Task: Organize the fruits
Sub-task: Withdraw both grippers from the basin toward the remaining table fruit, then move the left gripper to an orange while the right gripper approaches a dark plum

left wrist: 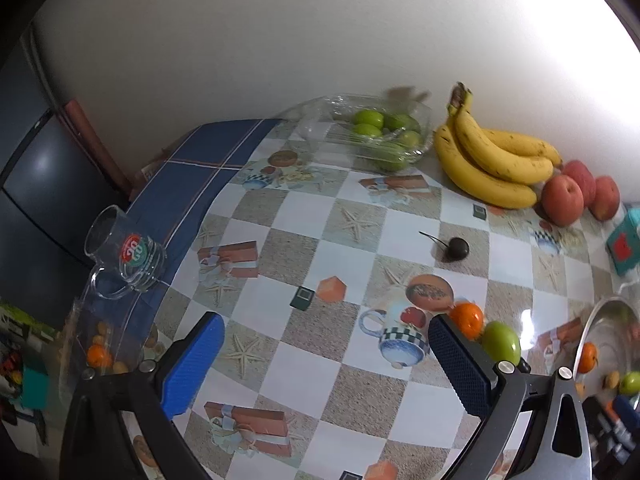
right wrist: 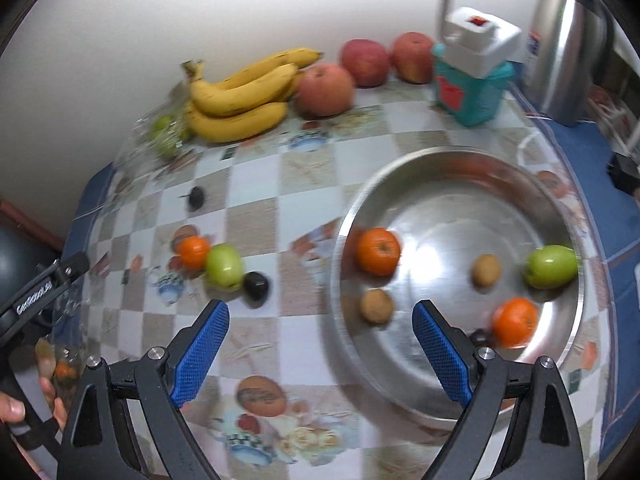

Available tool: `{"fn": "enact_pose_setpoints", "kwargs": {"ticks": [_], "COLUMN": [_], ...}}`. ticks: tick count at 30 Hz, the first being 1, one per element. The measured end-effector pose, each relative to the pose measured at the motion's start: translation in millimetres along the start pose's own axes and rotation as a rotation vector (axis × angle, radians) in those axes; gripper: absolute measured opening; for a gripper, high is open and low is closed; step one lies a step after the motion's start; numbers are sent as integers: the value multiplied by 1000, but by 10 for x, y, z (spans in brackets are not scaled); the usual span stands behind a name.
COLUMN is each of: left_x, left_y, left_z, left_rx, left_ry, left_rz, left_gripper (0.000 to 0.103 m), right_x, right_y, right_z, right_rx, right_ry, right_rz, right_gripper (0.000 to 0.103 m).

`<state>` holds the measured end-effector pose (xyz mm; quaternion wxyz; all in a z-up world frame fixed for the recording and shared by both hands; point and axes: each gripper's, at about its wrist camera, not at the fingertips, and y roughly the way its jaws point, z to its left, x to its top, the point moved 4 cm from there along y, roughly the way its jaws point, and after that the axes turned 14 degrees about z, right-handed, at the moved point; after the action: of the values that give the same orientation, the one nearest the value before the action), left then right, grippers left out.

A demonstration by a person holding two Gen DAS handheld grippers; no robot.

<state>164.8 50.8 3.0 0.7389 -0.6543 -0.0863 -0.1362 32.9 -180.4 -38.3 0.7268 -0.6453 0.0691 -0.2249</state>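
Observation:
A steel bowl (right wrist: 452,376) on the checked tablecloth holds two oranges (right wrist: 378,251), a green fruit (right wrist: 552,266) and two small brown fruits (right wrist: 376,306). My right gripper (right wrist: 320,350) stands open over the bowl's near left rim, nothing between its fingers. Left of the bowl lie an orange (right wrist: 194,252), a green fruit (right wrist: 224,266) and a dark fruit (right wrist: 256,286). My left gripper (left wrist: 326,360) is open above the cloth; the orange (left wrist: 466,320) and green fruit (left wrist: 502,342) lie just past its right finger. A dark stemmed fruit (left wrist: 456,249) lies farther off.
Bananas (left wrist: 488,160), red apples (left wrist: 564,200) and a clear tray of green fruits (left wrist: 380,132) line the wall. A glass mug (left wrist: 124,258) stands at the left edge. A teal box (right wrist: 472,80) and a steel jug (right wrist: 568,40) stand behind the bowl. A hand (right wrist: 16,408) holds the other gripper's handle.

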Motion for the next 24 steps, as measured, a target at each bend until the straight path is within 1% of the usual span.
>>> {"fn": "enact_pose_setpoints", "kwargs": {"ticks": [5,11,14,15,18,24], "left_x": [34,55,53,52,50,47], "left_y": [29,90,120,138,185,264], "left_z": [94,93,71,57,-9,-158], "left_rx": [-13,-52,-93,-120,-162,-220], "left_ry": [-23,-22,-31,-39,-32,0], "left_rz": [1,19,43,53,68,93], "left_gripper": [103,103,103,103,103,103], "right_x": [-10,3,7,7,11,70], "right_y": [84,181,215,229,247,257], "right_z": [287,458,509,523,537,498], "right_rx": [10,18,23,27,35,95], "right_ry": [-71,-99,-117,-127,-132,-98], "right_rz": [11,18,24,27,29,30], "right_gripper": [93,93,93,93,93,93]}}
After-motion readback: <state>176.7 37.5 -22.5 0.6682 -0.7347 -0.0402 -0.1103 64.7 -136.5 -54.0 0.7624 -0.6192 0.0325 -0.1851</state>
